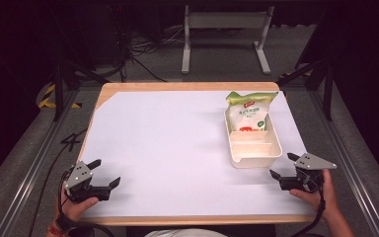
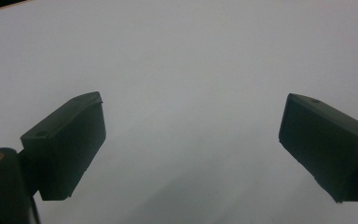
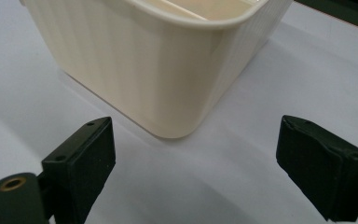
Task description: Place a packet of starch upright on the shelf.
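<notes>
A: High view, right side. The cream tray [image 1: 254, 154] lies on the tabletop [image 1: 168, 148], long axis running near to far, a green-topped bag [image 1: 249, 112] standing in its far compartment.

B: And the tongs?

A: Right tongs [image 1: 282, 165] sit just beside the tray's near right corner, jaws spread, nothing held. Left tongs [image 1: 107, 172] are well apart at the near left, likewise spread and empty.

B: Judgement?

A: The right hand [image 1: 321, 193] is nearer; the tray lies ahead and left of it.
</notes>
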